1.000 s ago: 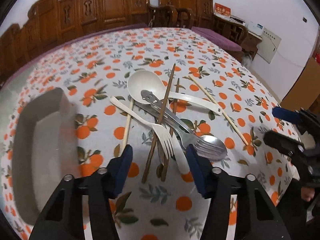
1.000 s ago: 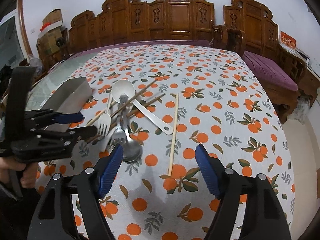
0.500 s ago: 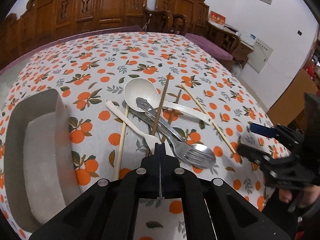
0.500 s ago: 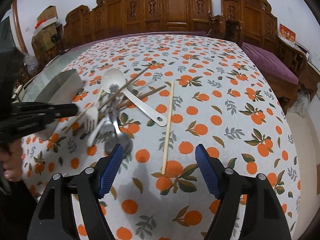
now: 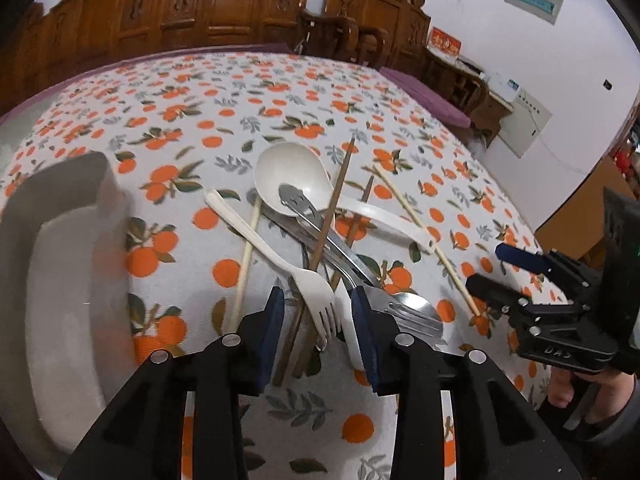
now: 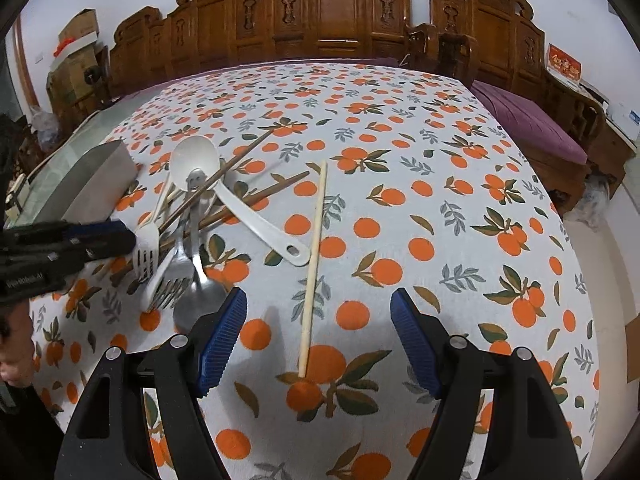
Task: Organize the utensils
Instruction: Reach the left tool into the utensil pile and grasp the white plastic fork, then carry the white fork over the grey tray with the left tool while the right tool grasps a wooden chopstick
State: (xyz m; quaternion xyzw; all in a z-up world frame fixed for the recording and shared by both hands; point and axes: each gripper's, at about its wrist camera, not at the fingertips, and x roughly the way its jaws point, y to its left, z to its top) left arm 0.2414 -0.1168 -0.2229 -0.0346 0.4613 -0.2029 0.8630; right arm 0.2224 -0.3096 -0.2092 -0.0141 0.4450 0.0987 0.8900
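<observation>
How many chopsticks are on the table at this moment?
4. Two dark brown chopsticks cross the utensil pile. One pale chopstick lies under the white fork; another pale chopstick lies apart beside the ladle. More could be buried.

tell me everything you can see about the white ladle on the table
The white ladle looks like glossy plastic: a deep round bowl and a long flat handle with a hole near its end. It lies bowl up on the tablecloth, in the pile. A metal handle end rests in its bowl, and a brown chopstick crosses over the handle.
</observation>
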